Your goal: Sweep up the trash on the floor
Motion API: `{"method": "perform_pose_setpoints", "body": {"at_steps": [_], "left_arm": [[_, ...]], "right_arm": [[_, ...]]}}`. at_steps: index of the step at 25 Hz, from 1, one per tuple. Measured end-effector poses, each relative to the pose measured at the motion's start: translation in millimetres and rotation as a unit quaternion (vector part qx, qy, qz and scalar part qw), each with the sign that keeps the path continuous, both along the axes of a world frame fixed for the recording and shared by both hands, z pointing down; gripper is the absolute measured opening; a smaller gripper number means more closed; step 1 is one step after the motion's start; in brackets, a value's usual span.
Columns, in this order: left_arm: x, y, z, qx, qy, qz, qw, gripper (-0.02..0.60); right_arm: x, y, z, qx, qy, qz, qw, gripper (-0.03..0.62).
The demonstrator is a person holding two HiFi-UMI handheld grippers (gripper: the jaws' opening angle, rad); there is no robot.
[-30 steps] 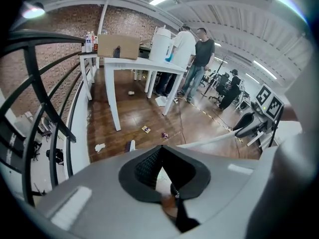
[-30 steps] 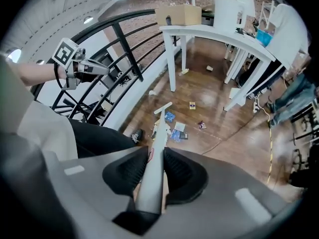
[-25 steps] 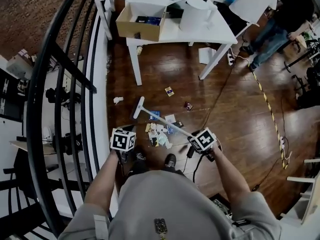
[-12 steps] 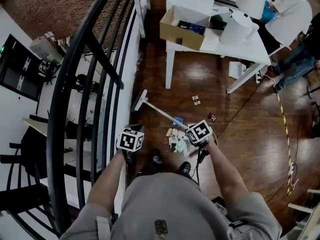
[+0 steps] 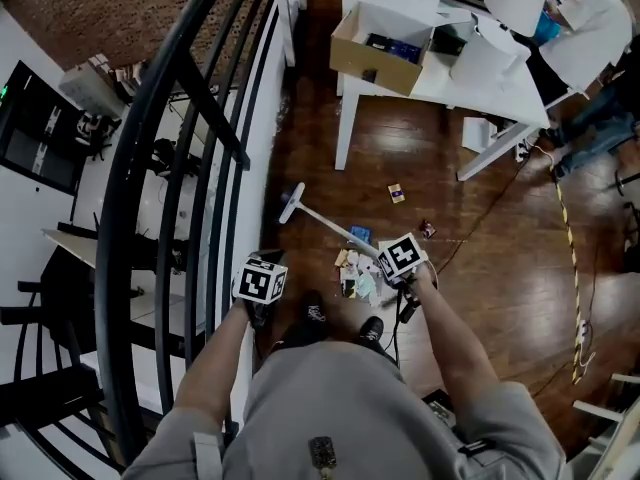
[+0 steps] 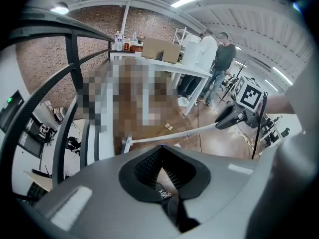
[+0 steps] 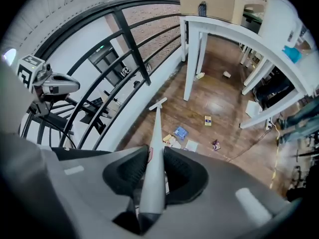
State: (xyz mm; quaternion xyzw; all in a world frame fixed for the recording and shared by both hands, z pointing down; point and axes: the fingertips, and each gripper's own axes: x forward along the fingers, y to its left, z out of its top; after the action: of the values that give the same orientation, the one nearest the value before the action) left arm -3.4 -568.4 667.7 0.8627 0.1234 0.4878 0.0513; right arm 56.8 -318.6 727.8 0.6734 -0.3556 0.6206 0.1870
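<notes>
Our right gripper is clamping the white broom handle, its jaws pressing it from both sides. The broom head is resting on the wooden floor near the black railing. We are holding our left gripper fully closed beside that railing; whether anything thin is pinched in it we cannot tell. The trash pile is lying on the floor just beside the handle, ahead of our shoes. A small card and a wrapper are sitting apart from it, toward the white surface carrying a cardboard box.
</notes>
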Motion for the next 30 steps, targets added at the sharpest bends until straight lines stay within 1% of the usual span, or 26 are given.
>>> {"method": "perform_pose_setpoints", "body": {"at_steps": [4, 10, 14, 19, 21, 24, 30], "left_arm": [[5.7, 27.2, 3.9, -0.012, 0.001, 0.024, 0.9996, 0.008], [19.1, 79.3, 3.6, -0.023, 0.009, 0.069, 0.9973, 0.008], [23.8, 125.8, 4.2, -0.028, 0.011, 0.104, 0.9941, 0.008], [29.0, 189.2, 5.3, -0.033, 0.017, 0.150, 0.9879, 0.008], [29.0, 211.3, 3.7, -0.035, 0.018, 0.165, 0.9856, 0.008], [25.9, 241.2, 4.4, -0.035, 0.017, 0.184, 0.9822, 0.008], [19.2, 282.4, 4.0, -0.026, 0.012, 0.215, 0.9763, 0.008]], "right_arm": [[-20.9, 44.5, -6.0, -0.017, -0.006, 0.005, 1.000, 0.101], [-59.7, 119.1, -18.3, -0.038, -0.011, 0.027, 0.999, 0.100], [-92.6, 169.7, -23.8, -0.040, -0.013, 0.042, 0.998, 0.100], [-128.6, 233.2, -28.2, -0.046, -0.019, 0.074, 0.996, 0.100], [-141.8, 253.0, -31.1, -0.044, -0.020, 0.084, 0.995, 0.100], [-158.3, 274.3, -37.5, -0.028, -0.025, 0.104, 0.994, 0.100], [-171.6, 296.2, -46.1, 0.016, -0.017, 0.133, 0.991, 0.101]]}}
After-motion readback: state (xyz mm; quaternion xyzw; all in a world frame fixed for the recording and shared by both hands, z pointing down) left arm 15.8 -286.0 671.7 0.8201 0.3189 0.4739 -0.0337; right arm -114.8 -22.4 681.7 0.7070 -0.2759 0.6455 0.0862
